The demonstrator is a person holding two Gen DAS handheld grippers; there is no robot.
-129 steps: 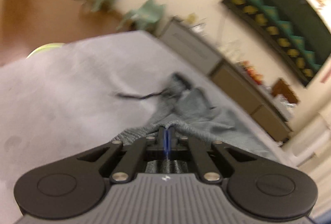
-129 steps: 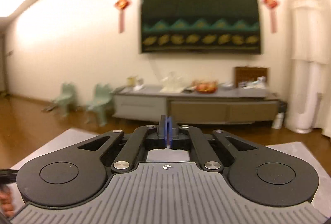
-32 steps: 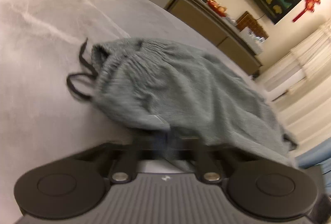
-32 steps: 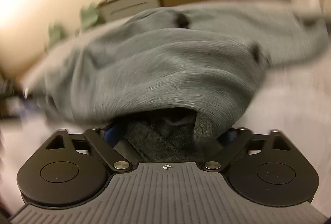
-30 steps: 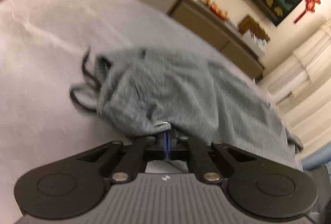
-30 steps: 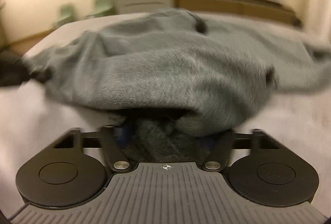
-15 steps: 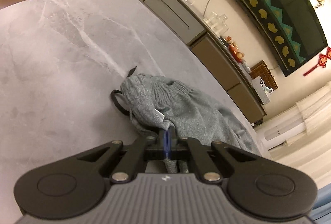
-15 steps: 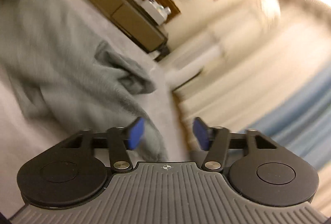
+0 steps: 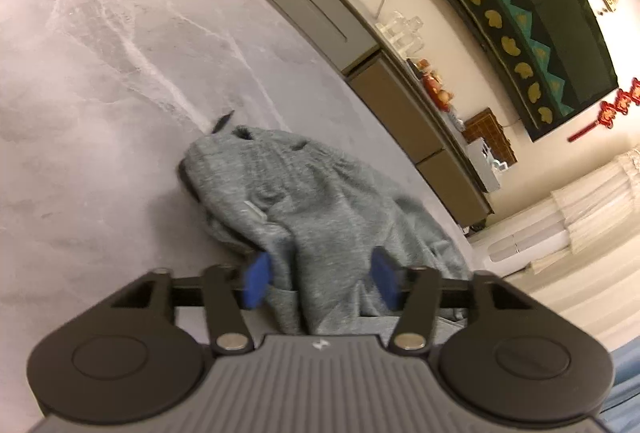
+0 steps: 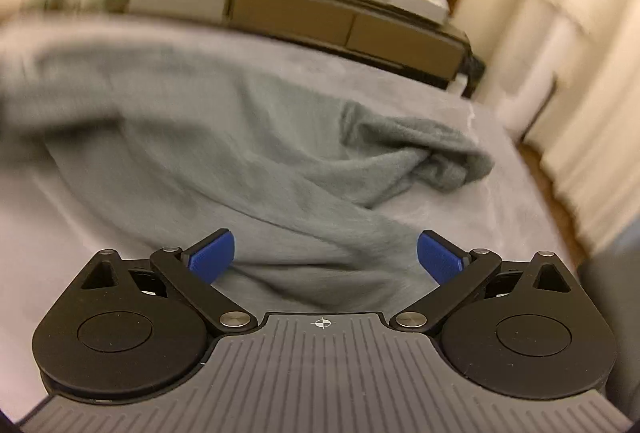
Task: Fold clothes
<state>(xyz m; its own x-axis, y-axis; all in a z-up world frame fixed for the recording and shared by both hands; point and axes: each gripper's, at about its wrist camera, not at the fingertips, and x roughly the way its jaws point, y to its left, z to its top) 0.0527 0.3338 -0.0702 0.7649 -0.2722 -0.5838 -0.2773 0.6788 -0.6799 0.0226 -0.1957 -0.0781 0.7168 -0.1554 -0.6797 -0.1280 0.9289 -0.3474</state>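
Lying in a loose heap on the grey marbled counter (image 9: 100, 73) is a grey knit garment (image 9: 320, 201), bunched at one end with a dark cord (image 9: 222, 121) poking out from under it and a rumpled fold trailing off toward the counter's far corner in the right wrist view. The left claw (image 9: 320, 279) has just been opening; its blue pads (image 9: 256, 279) now stand apart on either side of a ridge of the fabric, which rises between them (whether either pad touches the cloth I can't tell, but it isn't pinched). The right claw (image 10: 325, 259) has likewise just been opening and is spread wide, with its pads (image 10: 210, 257) clear of the garment's near edge, which lies on the counter between and just ahead of them. Beyond the counter a low sideboard (image 9: 400, 93) runs along the wall, with a dark hanging (image 9: 520, 13) above it.
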